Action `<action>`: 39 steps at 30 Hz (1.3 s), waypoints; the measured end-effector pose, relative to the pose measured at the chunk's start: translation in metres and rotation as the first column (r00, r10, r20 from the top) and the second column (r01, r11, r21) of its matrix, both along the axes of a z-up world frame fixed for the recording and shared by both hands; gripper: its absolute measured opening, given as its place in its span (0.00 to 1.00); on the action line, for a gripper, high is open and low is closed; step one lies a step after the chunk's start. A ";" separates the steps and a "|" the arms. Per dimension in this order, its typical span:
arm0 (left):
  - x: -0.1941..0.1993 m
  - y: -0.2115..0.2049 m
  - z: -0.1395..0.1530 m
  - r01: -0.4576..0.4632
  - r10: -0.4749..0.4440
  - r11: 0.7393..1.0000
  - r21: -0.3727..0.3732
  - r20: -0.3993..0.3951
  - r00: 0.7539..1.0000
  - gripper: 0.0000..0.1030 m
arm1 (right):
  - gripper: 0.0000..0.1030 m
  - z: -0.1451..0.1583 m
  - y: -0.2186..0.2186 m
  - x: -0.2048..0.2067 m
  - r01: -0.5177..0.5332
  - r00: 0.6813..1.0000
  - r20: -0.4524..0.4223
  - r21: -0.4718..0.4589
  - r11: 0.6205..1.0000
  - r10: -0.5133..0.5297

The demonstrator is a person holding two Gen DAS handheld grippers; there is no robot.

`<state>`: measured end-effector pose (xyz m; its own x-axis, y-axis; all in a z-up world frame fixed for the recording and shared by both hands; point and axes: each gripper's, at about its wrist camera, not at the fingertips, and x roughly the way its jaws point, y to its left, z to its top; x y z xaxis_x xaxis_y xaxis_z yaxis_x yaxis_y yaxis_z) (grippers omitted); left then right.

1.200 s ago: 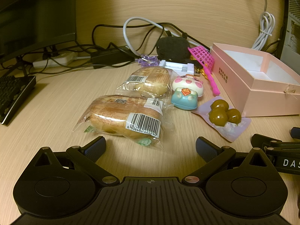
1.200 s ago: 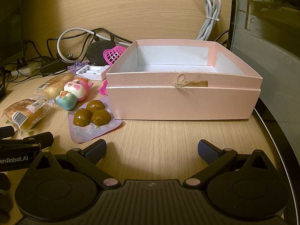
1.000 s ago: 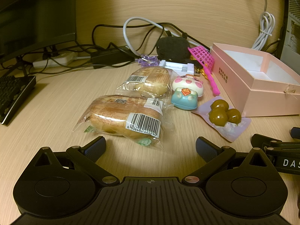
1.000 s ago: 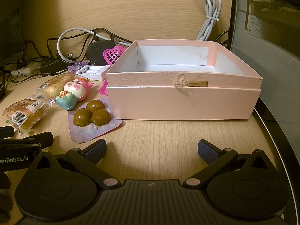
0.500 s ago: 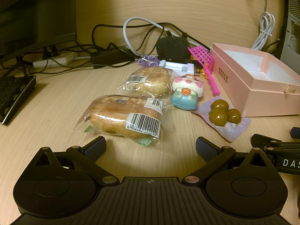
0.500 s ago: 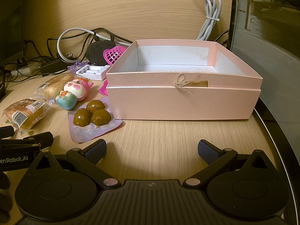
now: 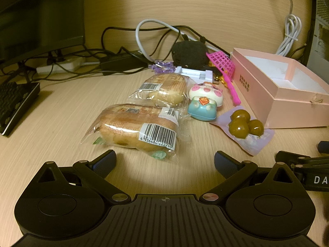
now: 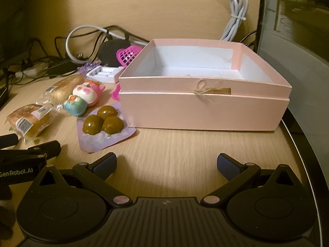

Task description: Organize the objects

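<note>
My left gripper (image 7: 164, 160) is open just above the wooden desk, and the near wrapped bread roll (image 7: 135, 127) lies right in front of its fingers. Behind it are a second wrapped roll (image 7: 164, 88), a pig toy (image 7: 205, 93) and a small blue toy (image 7: 202, 109). A lilac packet of three brown balls (image 7: 244, 125) lies against the open pink box (image 7: 287, 107). My right gripper (image 8: 166, 162) is open and holds nothing. It faces the pink box (image 8: 201, 111), with the packet (image 8: 102, 123) to its front left. The box shows only its bare white inside.
A pink net scoop (image 7: 223, 63), a white battery charger (image 7: 195, 73), a black round object (image 7: 189, 54) and tangled cables (image 7: 123, 55) crowd the back. A keyboard (image 7: 14, 103) and monitor (image 7: 41, 20) stand left. A computer case (image 8: 298, 61) and the desk's dark edge (image 8: 304, 154) bound the right.
The right wrist view has shifted slightly and is a little blurred, so the right gripper has started to move. The left gripper and all objects are where they were.
</note>
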<state>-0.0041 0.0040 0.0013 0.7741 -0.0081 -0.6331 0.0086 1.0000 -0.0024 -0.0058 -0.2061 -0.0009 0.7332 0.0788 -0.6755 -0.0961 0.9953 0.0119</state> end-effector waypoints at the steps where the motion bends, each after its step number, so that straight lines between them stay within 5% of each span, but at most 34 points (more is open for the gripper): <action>1: -0.003 0.002 0.000 0.007 -0.007 1.000 -0.004 0.004 1.000 1.00 | 1.00 0.000 0.000 0.000 -0.001 1.000 -0.007 -0.001 1.000 0.001; 11: -0.013 0.028 0.034 -0.029 0.031 0.996 -0.084 0.016 0.999 1.00 | 1.00 0.003 0.004 0.000 0.042 0.998 -0.044 -0.008 0.999 -0.042; 17: 0.036 0.044 0.037 -0.158 0.114 0.939 -0.306 -0.157 0.981 1.00 | 1.00 0.003 0.003 -0.002 0.022 0.999 -0.044 -0.006 1.000 -0.022; 22: 0.068 0.037 0.029 -0.186 0.154 0.967 -0.175 -0.181 0.971 1.00 | 1.00 0.013 0.005 -0.007 -0.031 0.996 -0.085 0.052 0.998 0.035; 28: 0.084 0.045 0.019 -0.113 0.100 0.991 -0.076 -0.161 0.982 1.00 | 1.00 0.043 0.015 -0.036 -0.061 0.997 0.053 0.002 0.998 0.061; 30: 0.080 0.045 0.017 -0.082 0.072 0.995 -0.056 -0.157 0.985 0.84 | 1.00 0.050 0.019 -0.040 -0.078 0.993 0.090 -0.020 0.997 0.079; 31: 0.074 0.044 0.017 -0.061 0.059 0.998 -0.017 -0.133 0.989 0.58 | 1.00 0.053 0.020 -0.041 -0.083 0.991 0.102 -0.021 0.996 0.085; 33: 0.063 0.045 0.019 -0.023 0.025 1.000 0.019 -0.112 0.993 0.58 | 1.00 0.057 0.024 -0.040 -0.096 0.988 0.117 -0.017 0.995 0.098; 39: 0.022 0.074 0.041 0.019 -0.021 0.999 -0.030 -0.071 0.997 0.57 | 1.00 0.056 0.053 -0.021 -0.183 0.976 0.113 -0.022 0.983 0.184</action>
<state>0.0175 0.0779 0.0424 0.7264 -0.0428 -0.6860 0.0274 0.9991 -0.0334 -0.0271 -0.1533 0.0551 0.7792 0.2116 -0.5900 -0.2769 0.9607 -0.0211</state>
